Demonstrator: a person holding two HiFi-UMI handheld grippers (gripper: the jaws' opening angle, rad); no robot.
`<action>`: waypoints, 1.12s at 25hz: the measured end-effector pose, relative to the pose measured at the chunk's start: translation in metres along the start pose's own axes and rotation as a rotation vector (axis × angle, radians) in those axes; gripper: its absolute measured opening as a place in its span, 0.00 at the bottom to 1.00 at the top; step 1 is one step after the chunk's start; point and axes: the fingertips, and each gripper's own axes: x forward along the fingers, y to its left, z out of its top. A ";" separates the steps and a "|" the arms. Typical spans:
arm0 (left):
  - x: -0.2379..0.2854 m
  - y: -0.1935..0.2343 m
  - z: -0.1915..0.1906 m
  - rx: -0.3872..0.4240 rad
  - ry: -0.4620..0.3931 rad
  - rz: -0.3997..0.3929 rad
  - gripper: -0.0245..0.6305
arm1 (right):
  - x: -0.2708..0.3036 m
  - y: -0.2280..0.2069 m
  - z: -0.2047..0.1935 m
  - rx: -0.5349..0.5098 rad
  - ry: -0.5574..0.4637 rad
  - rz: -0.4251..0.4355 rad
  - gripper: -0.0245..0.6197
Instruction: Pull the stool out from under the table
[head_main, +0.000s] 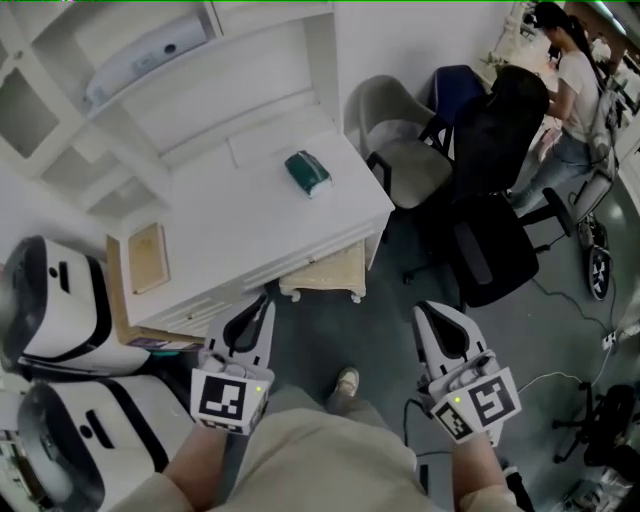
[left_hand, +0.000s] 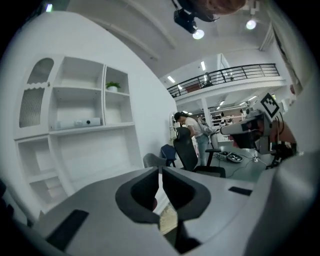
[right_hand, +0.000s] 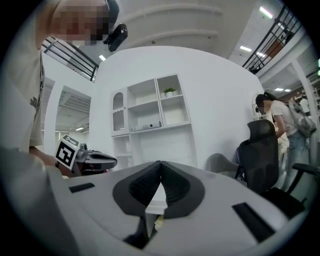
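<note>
The stool (head_main: 325, 271), with a beige seat on a white frame, stands partly tucked under the front edge of the white desk (head_main: 250, 215). My left gripper (head_main: 267, 298) is shut and empty, its tip just left of the stool near the desk edge. Off to the right, above the grey floor and apart from the stool, my right gripper (head_main: 423, 311) is shut and empty. In the left gripper view the shut gripper (left_hand: 160, 170) points toward the desk, with a strip of the stool (left_hand: 169, 218) showing below. The right gripper view shows that gripper (right_hand: 160, 163) shut too.
A teal box (head_main: 307, 172) and a tan board (head_main: 148, 257) lie on the desk. A grey chair (head_main: 405, 150) and a black office chair (head_main: 490, 200) stand right of it, a person (head_main: 575, 90) beyond. White machines (head_main: 60, 300) crowd the left. Cables run along the floor at right.
</note>
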 end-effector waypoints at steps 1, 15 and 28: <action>0.008 0.002 -0.009 -0.030 0.024 -0.002 0.10 | 0.006 -0.009 -0.007 0.018 0.011 0.000 0.07; 0.101 0.023 -0.143 -0.274 0.241 -0.008 0.42 | 0.098 -0.093 -0.126 0.189 0.212 -0.033 0.39; 0.159 0.058 -0.320 -0.440 0.380 -0.015 0.44 | 0.183 -0.112 -0.285 0.211 0.369 -0.077 0.48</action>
